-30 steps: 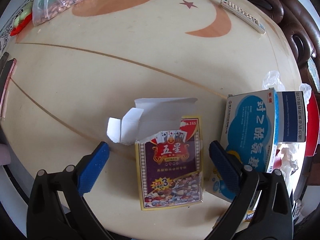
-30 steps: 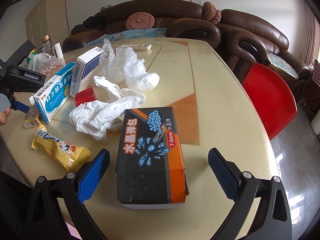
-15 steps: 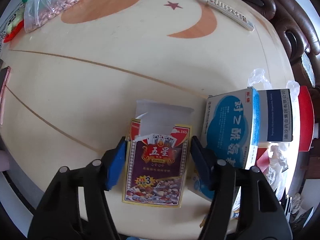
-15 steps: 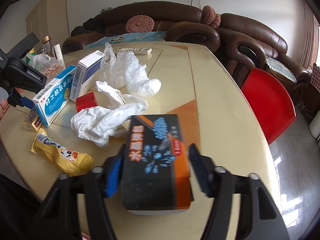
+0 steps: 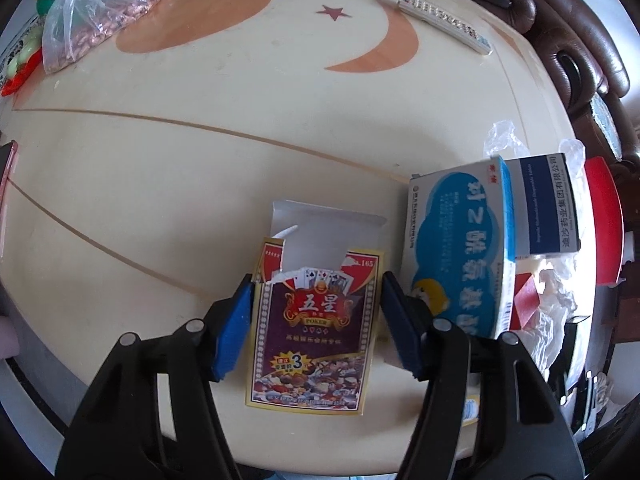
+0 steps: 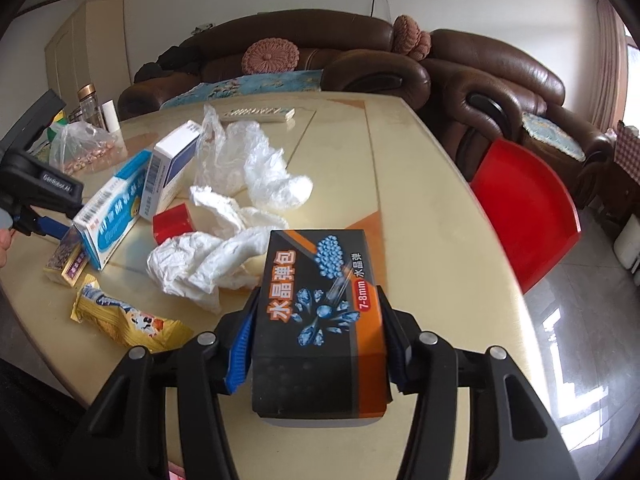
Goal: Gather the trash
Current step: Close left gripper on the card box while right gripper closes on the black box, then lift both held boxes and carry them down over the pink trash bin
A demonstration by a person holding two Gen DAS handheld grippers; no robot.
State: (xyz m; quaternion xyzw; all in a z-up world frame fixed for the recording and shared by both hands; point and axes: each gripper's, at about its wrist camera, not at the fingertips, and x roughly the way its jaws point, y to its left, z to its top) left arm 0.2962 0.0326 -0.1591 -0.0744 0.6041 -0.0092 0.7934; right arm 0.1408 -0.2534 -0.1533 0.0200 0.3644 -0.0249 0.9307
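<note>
My left gripper (image 5: 316, 300) is shut on an opened playing-card box (image 5: 316, 328), purple and yellow, with its torn white flap pointing away from me, on the cream table (image 5: 200, 152). My right gripper (image 6: 318, 328) is shut on a black and orange box (image 6: 320, 320) near the table's front edge. Further trash lies left of it: crumpled white tissue (image 6: 204, 256), a clear plastic bag (image 6: 256, 160), a small red box (image 6: 172, 222), a yellow snack wrapper (image 6: 128, 320), a blue and white medicine box (image 6: 116, 216) and a white and navy box (image 6: 170, 164).
A red dustpan (image 6: 524, 208) sticks out past the table's right edge. A remote control (image 5: 444, 24) and a bag of nuts (image 5: 92, 20) lie at the far side. Brown sofas (image 6: 500, 76) stand behind the table. The blue medicine box (image 5: 460, 256) stands close to my left gripper's right finger.
Both grippers have closed from wide open. The left one now clamps the playing-card box, the right one clamps the black and orange box.
</note>
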